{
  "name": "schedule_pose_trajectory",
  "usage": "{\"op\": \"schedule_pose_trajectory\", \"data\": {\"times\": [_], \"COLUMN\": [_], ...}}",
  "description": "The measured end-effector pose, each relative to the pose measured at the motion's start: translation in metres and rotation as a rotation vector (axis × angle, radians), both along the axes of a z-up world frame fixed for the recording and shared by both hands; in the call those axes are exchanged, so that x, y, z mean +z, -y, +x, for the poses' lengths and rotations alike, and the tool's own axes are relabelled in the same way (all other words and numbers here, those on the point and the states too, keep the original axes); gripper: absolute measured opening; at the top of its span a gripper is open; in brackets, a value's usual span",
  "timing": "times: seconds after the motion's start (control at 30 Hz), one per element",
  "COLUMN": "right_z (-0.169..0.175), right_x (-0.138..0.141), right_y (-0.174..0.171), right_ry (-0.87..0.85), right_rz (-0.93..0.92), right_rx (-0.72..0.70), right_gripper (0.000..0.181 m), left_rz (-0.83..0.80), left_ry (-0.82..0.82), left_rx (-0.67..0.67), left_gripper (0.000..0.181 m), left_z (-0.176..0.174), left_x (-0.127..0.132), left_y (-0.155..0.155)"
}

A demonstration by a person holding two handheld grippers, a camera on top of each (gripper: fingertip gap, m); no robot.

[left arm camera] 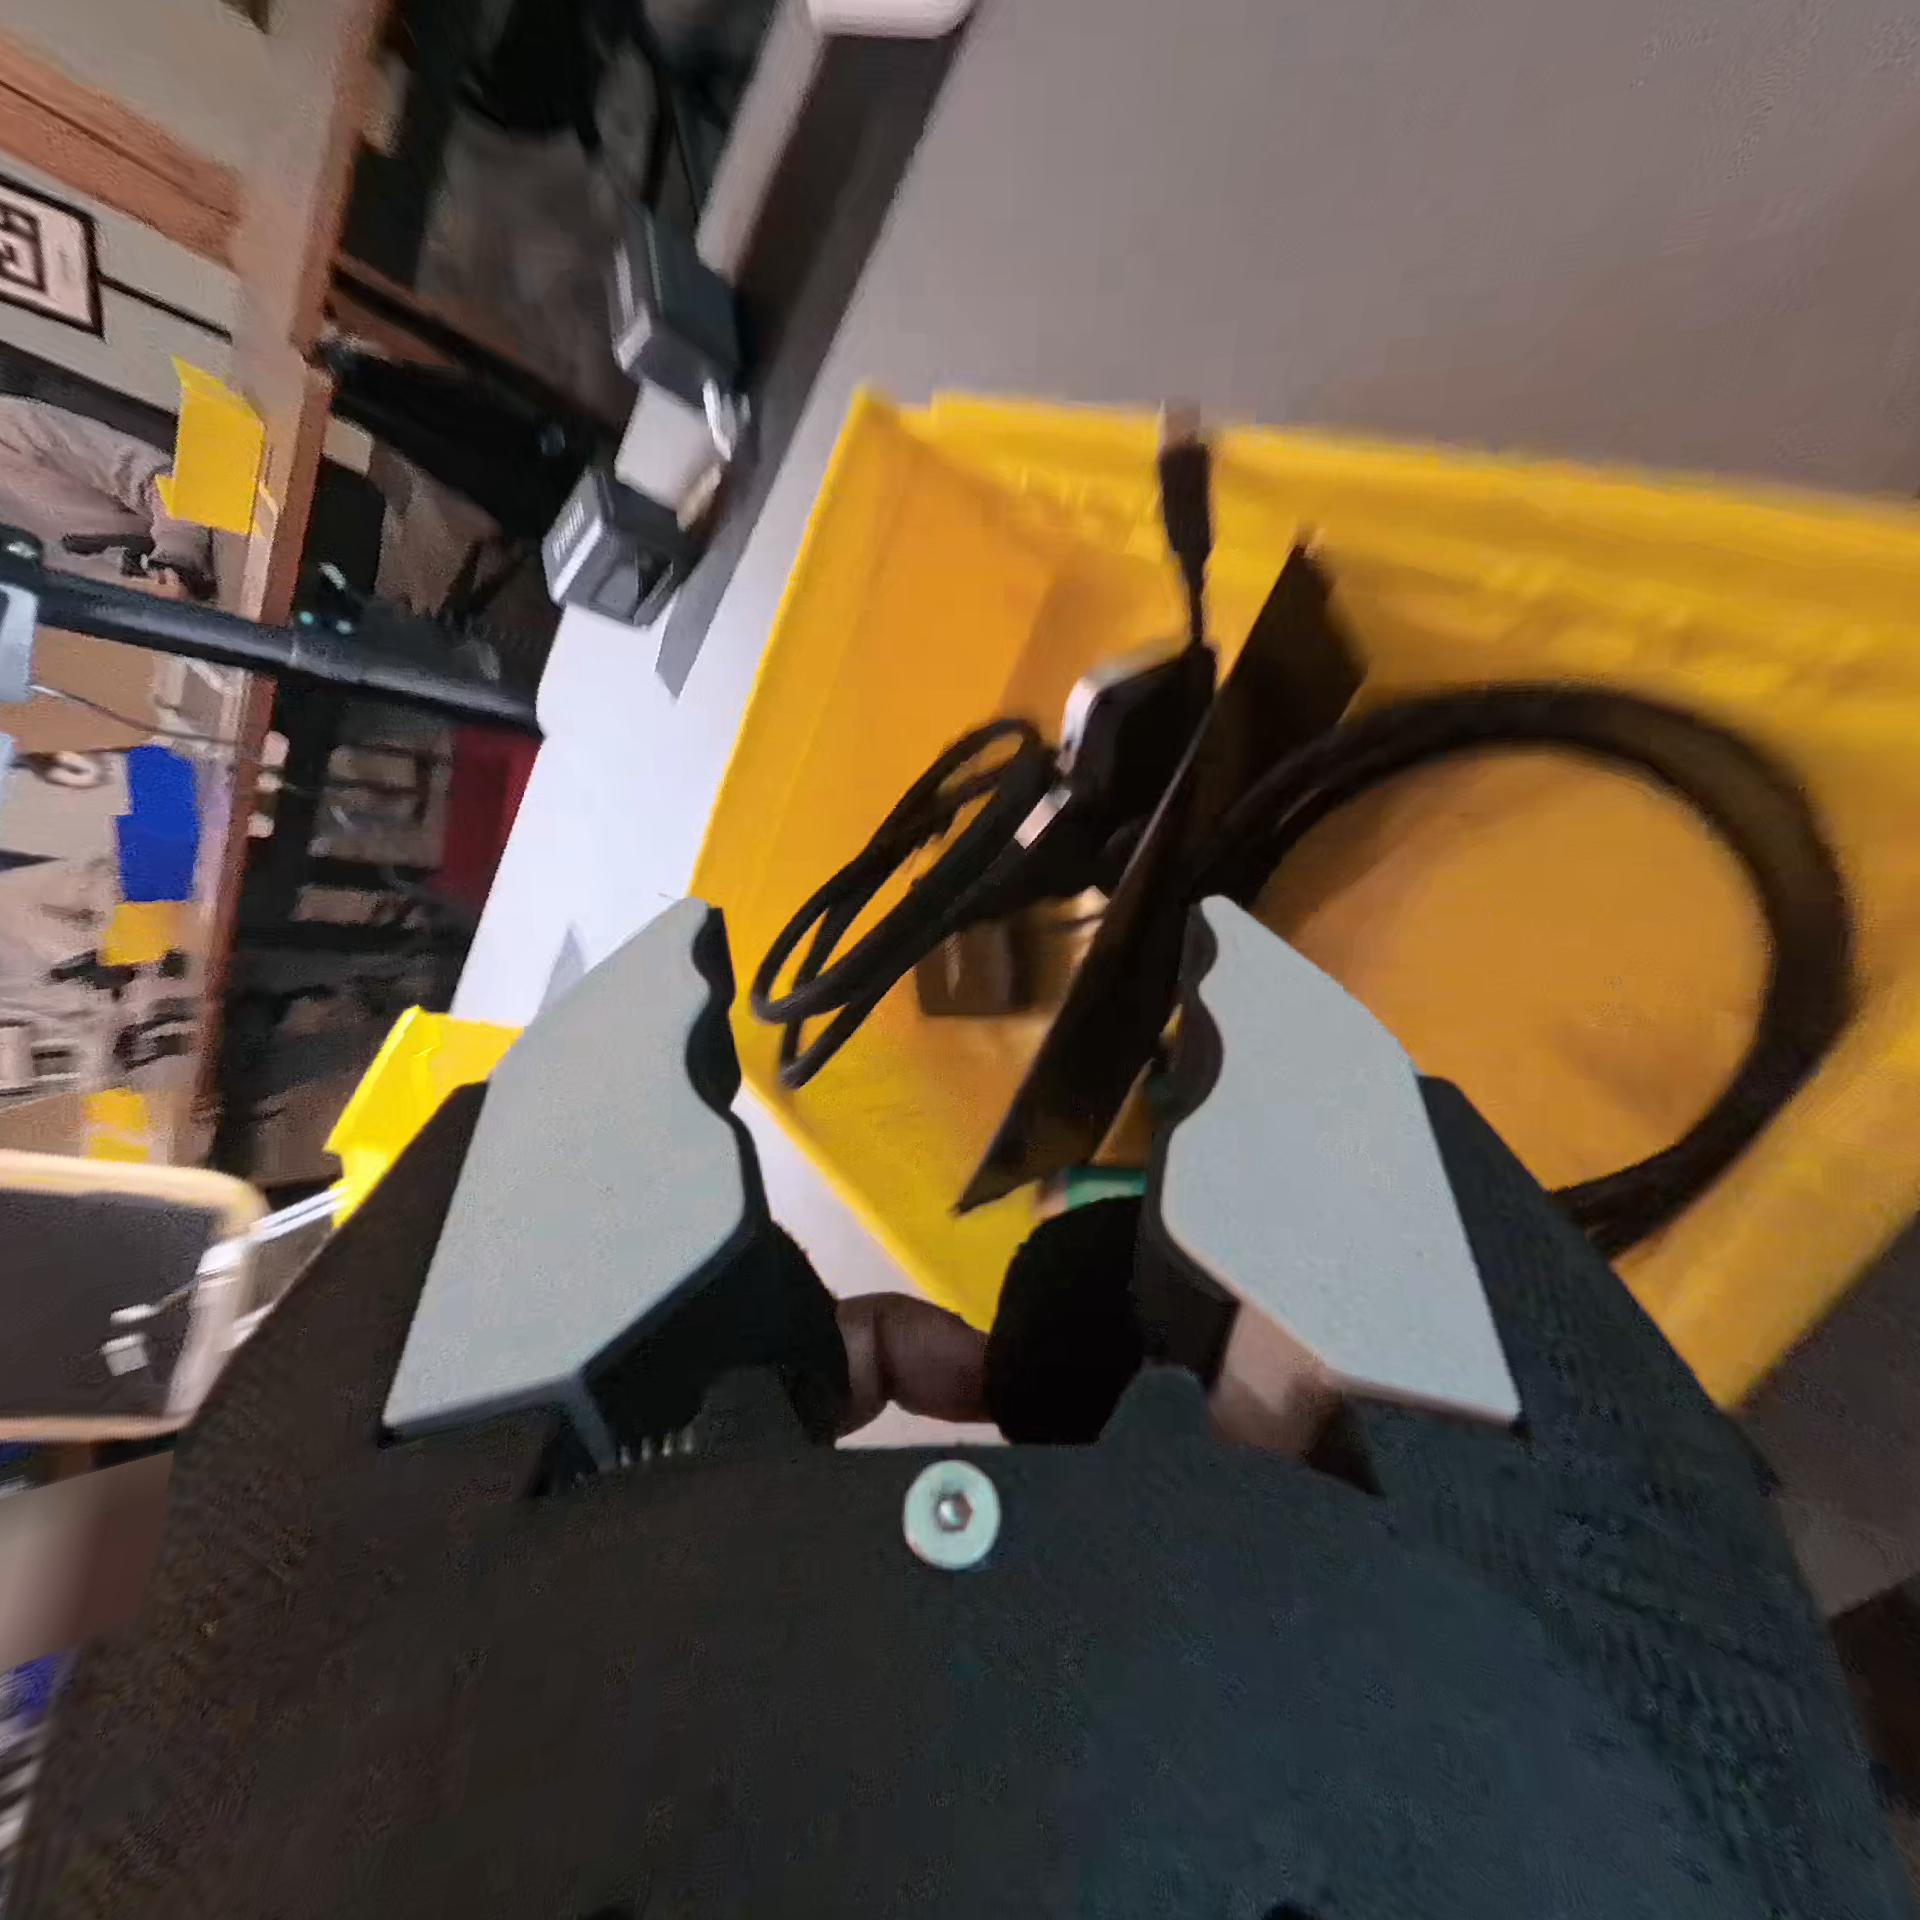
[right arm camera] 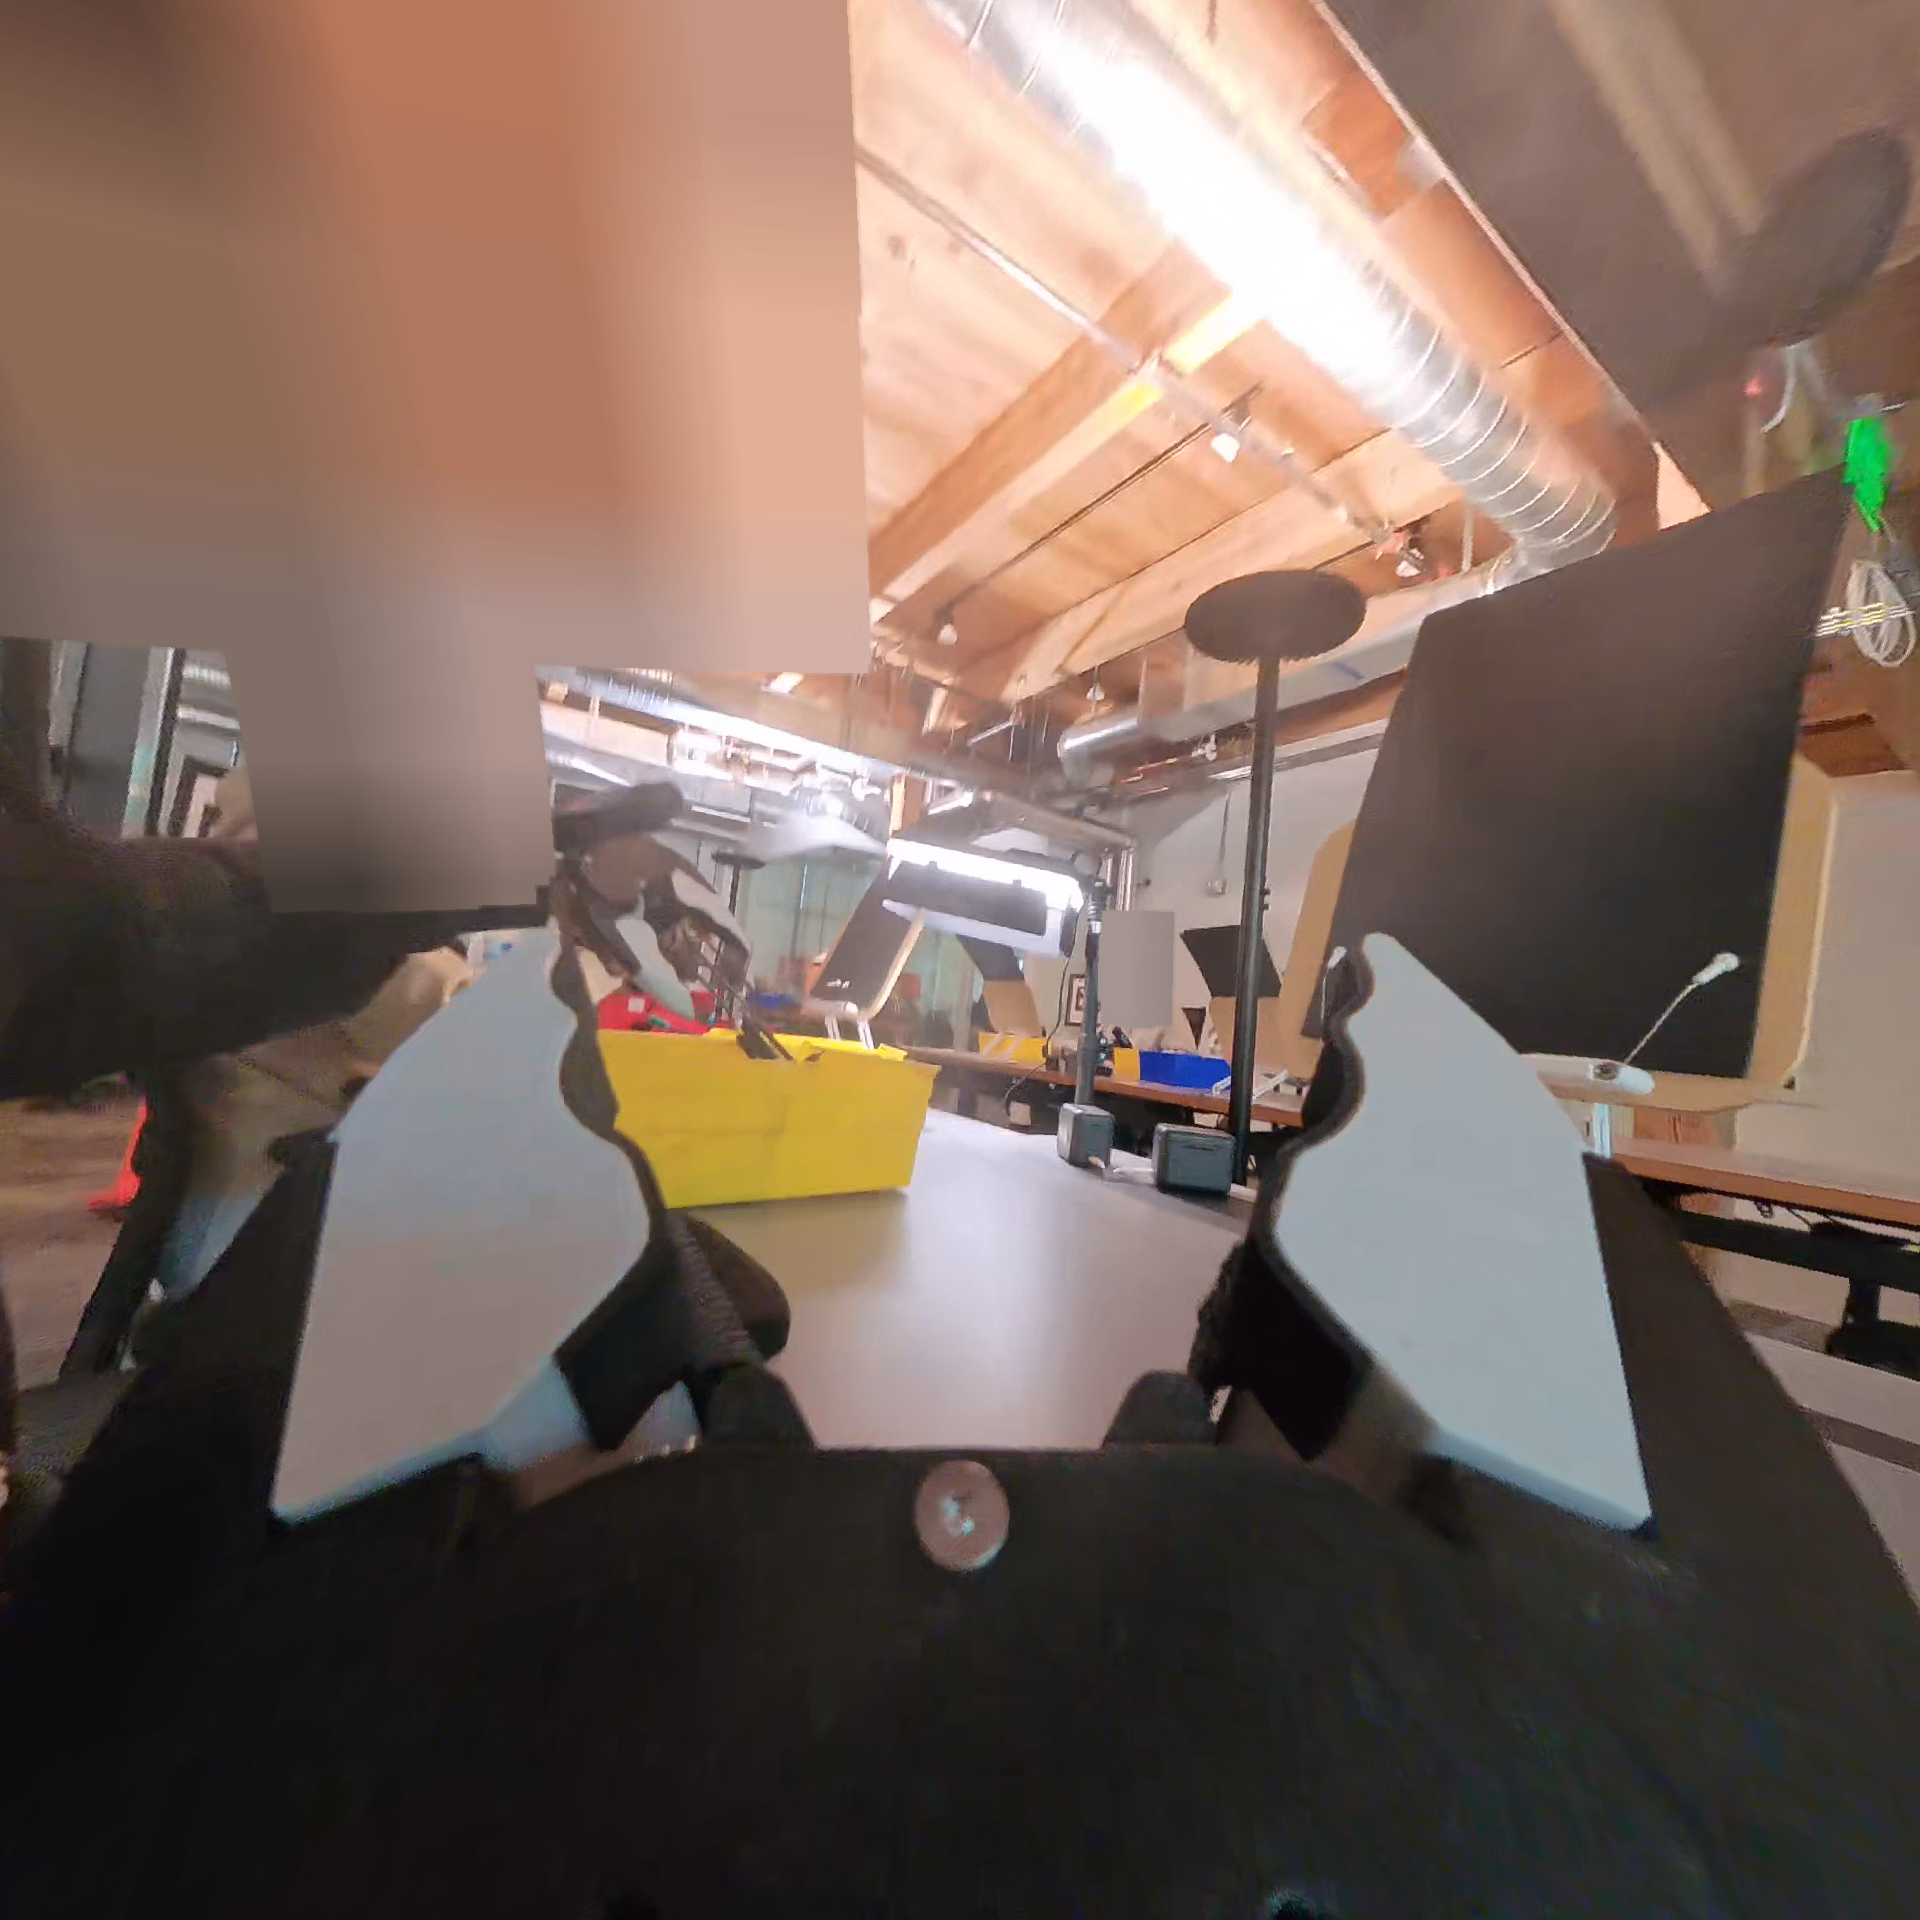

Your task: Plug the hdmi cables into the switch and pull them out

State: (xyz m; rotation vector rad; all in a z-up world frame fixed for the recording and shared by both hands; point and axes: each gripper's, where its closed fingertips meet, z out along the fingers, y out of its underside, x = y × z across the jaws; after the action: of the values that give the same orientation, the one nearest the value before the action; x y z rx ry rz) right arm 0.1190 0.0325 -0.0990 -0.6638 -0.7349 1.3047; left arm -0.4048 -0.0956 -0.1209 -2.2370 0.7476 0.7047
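Saw left gripper spread, empty, above yellow plastic bin. Inside bin: flat black switch box tilted on edge, long axis toward far rim; one thick black coiled cable, one thin cable bundle. Right gripper spread, empty, well short of bin, over grey table.

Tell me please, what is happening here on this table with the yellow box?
A person holds a two-finger gripper in each hand. The left gripper hangs open over the yellow bin, which holds coiled black cables and a flat black piece, perhaps the switch; the picture is blurred. It grips nothing. The right gripper is open and empty too, low over the grey table, aimed at the bin from the side. No cable is visibly plugged yet.
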Motion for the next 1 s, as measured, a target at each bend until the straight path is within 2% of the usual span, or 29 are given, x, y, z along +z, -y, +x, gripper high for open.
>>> {"op": "schedule_pose_trajectory", "data": {"times": [0.2, 0.3, 0.47, 0.57, 0.67, 0.77, 0.87, 1.0], "right_z": [0.004, 0.008, 0.011, 0.01, 0.009, 0.009, 0.011, 0.012], "right_x": [0.001, 0.002, 0.003, 0.002, 0.002, 0.002, 0.002, 0.002], "right_y": [-0.004, -0.007, -0.011, -0.009, -0.009, -0.011, -0.014, -0.014], "right_ry": [-0.034, -0.054, -0.077, -0.07, -0.063, -0.068, -0.078, -0.081], "right_rz": [-0.015, -0.03, -0.05, -0.04, -0.035, -0.048, -0.07, -0.071], "right_rx": [-0.007, -0.009, -0.004, -0.006, -0.008, -0.006, -0.003, -0.005], "right_gripper": [0.125, 0.122, 0.118, 0.116, 0.114, 0.112, 0.11, 0.109], "left_rz": [-0.227, -0.346, -0.505, -0.516, -0.49, -0.484, -0.402, -0.214], "left_ry": [-0.244, -0.319, -0.297, -0.355, -0.463, -0.562, -0.555, -0.573], "left_rx": [-0.115, -0.144, -0.107, -0.118, -0.123, -0.127, -0.104, -0.032], "left_gripper": [0.075, 0.063, 0.037, 0.028, 0.028, 0.013, 0.01, 0.008], "left_z": [-0.033, -0.046, -0.064, -0.074, -0.086, -0.09, -0.081, -0.072], "left_x": [-0.022, -0.035, -0.055, -0.061, -0.064, -0.059, -0.043, -0.003], "left_y": [-0.022, -0.024, -0.017, -0.02, -0.027, -0.029, -0.034, -0.037]}}
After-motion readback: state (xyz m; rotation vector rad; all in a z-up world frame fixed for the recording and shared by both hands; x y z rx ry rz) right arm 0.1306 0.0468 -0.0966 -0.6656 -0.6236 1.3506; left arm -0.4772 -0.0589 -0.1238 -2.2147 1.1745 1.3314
